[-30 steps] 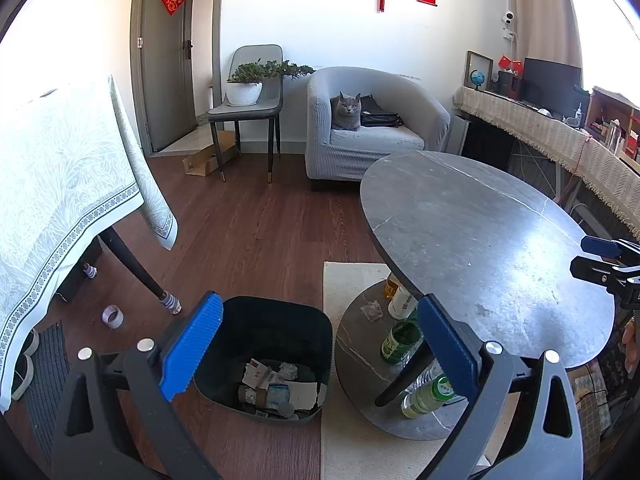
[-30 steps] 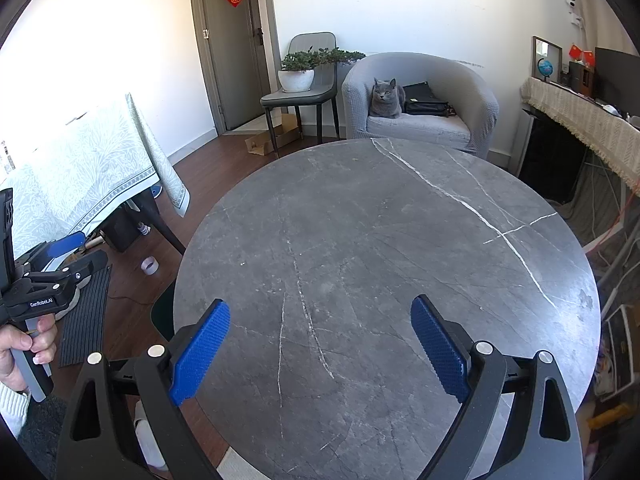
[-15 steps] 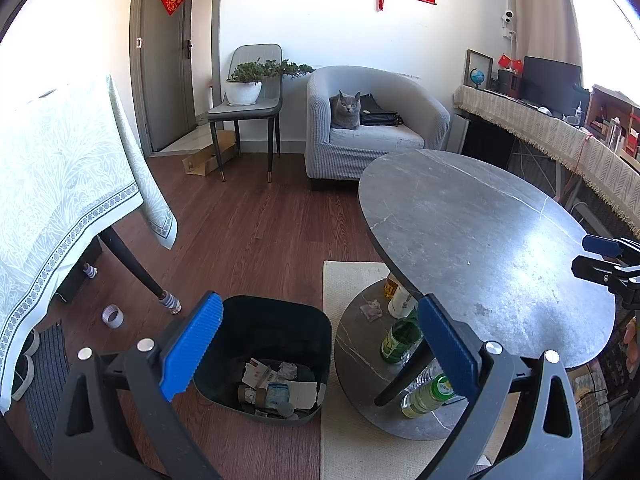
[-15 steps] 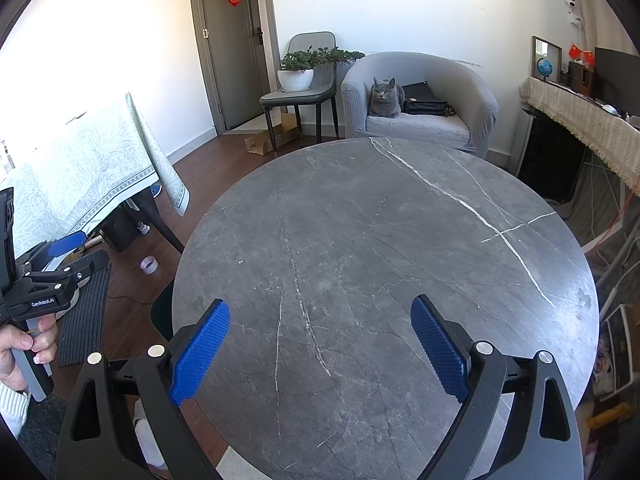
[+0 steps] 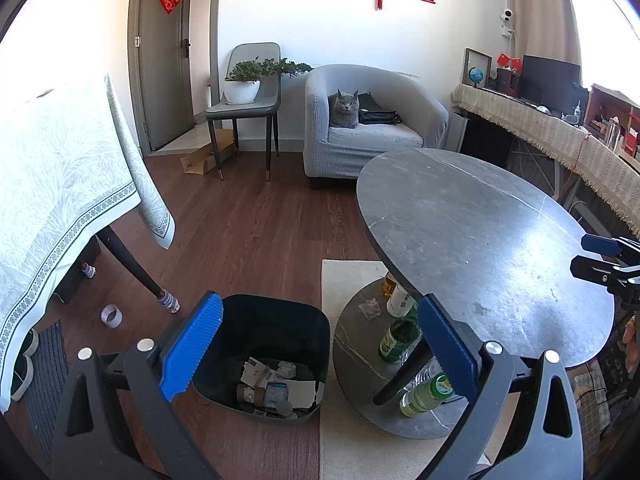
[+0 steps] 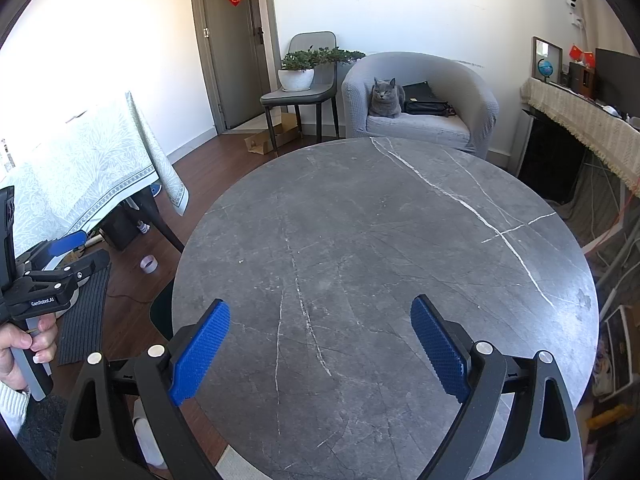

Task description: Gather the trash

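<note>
Barely any drift since earlier frames — left gripper point(image 5: 318, 346) wide open, empty, parked over bin point(image 5: 276, 322) lower centre; right gripper point(image 6: 320, 350) likewise over bare table point(image 6: 380, 220) — likely scanning for trash.

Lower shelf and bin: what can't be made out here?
- Bottles on the lower shelf, left wrist view: partly hidden by the tabletop and the left gripper; labels too small.
- Bin contents: jumbled, hard to identify.
- Right wrist view: the tabletop hides the shelf entirely; the bin shows only a sliver.
</note>
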`<action>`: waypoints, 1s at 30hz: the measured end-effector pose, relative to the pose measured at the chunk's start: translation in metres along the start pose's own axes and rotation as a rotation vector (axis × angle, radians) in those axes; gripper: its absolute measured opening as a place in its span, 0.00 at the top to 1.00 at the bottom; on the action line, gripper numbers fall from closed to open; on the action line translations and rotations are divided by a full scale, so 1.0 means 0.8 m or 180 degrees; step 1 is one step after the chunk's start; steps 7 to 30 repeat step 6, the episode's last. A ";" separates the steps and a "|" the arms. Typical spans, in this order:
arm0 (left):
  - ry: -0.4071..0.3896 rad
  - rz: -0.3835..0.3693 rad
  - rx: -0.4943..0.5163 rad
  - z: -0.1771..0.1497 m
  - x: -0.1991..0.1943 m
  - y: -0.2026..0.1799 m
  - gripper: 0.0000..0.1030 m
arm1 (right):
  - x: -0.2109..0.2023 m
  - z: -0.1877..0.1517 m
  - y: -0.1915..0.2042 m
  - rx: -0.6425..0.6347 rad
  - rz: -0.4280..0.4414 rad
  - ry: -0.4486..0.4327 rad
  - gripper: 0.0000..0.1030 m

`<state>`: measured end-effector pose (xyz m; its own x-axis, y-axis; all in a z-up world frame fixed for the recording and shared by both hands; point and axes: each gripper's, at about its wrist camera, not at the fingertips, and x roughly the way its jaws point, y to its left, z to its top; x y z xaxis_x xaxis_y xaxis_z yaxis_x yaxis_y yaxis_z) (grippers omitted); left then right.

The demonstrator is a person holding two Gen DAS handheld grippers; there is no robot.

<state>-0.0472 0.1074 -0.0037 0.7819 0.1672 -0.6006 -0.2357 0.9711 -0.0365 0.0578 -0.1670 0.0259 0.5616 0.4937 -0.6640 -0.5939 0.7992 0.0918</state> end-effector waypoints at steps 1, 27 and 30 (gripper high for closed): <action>-0.0007 0.0012 0.0009 0.000 0.000 -0.001 0.03 | 0.000 0.000 0.000 -0.0003 -0.0001 0.0000 0.10; 0.0002 0.0016 0.0007 -0.001 0.000 -0.003 0.03 | 0.000 -0.001 -0.001 0.0005 -0.0001 -0.0003 0.10; 0.0002 0.0016 0.0007 -0.001 0.000 -0.003 0.03 | 0.000 -0.001 -0.001 0.0005 -0.0001 -0.0003 0.10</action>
